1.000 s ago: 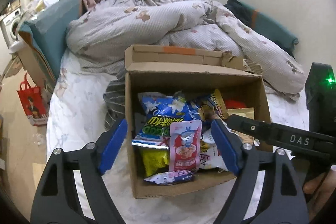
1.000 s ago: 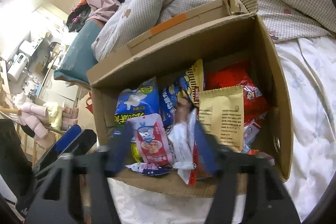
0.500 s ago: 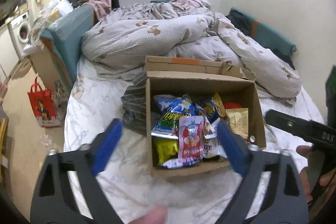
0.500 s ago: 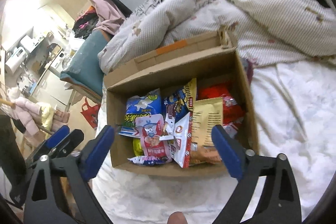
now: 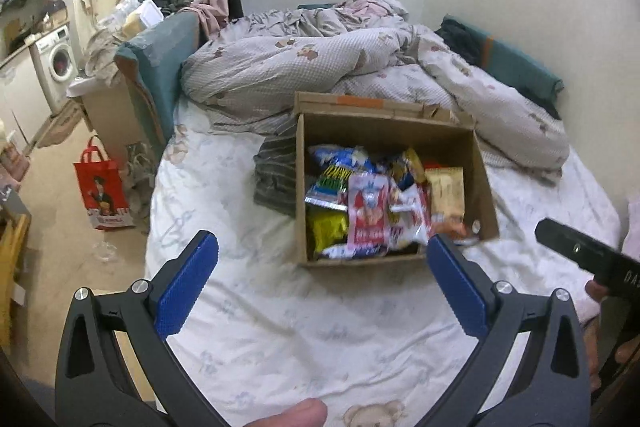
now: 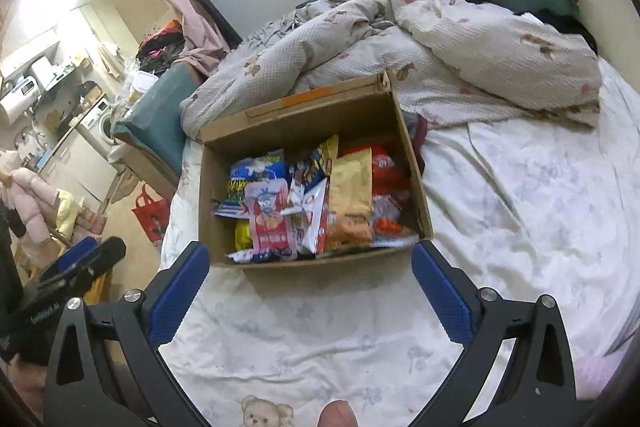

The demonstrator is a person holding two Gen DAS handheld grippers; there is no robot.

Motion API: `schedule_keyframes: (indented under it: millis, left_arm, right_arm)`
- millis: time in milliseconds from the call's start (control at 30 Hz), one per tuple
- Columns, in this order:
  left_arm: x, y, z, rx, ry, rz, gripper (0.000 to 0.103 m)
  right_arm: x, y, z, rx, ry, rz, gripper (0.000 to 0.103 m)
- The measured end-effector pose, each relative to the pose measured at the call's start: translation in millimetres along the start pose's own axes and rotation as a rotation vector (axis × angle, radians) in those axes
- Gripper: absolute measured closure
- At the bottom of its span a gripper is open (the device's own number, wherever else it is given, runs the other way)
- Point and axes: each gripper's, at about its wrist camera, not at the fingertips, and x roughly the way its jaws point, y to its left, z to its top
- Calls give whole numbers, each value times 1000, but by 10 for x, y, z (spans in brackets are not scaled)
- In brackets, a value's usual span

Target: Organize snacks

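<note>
An open cardboard box [image 5: 486, 187] stands on the white bed sheet [image 5: 280, 307], filled with several snack packets: a pink packet [image 5: 368, 211], a blue bag [image 5: 340, 157], a yellow one [image 5: 326, 227], a tan pouch [image 5: 446, 193]. The box also shows in the right wrist view [image 6: 416, 171], with the pink packet [image 6: 270, 215], a gold pouch [image 6: 352, 187] and red bags [image 6: 386, 167]. My left gripper [image 5: 322, 267] is open and empty, in front of the box. My right gripper [image 6: 310, 269] is open and empty, just short of the box's near wall.
A crumpled quilt [image 5: 320, 67] lies behind the box. A striped cloth [image 5: 276, 171] lies at the box's left. A red bag [image 5: 102, 195] stands on the floor left of the bed. The wall is on the right.
Both grippers have pulled back and up from the box, which now looks smaller and farther. The right gripper was over the packets; it is now outside the box.
</note>
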Motion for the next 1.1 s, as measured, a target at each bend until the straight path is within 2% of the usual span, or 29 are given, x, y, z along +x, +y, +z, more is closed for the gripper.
schedule_keyframes:
  millis: [133,300,433,567,733,833,1100]
  left_arm:
    - [-20,-67,-208,26,34,16,0]
    - [14,52,-217,-47,25,6,0]
    - [66,82,-216,-56,5,47,0]
    - [120,77,-239,-61,33,25,0]
    - [166,46,-246,-50,55,36,0]
    - [189,46,-259,-68,76,7,0]
    - [162,13,-272,-50,70,11,0]
  right_arm:
    - [-22,0,-165,-6,-2,-22,0]
    - [57,99,-291,-60,19,-47,0]
    - [97,157,-308,-92,-3,-73,0]
    - [120,202,-308,-119,-18,-85,0]
    - [96,260,-313,-156,-42,-97,0]
    - [120,276,-315,-163,-34,-99,0]
    - [163,253,-328,-142,-18,-97,0]
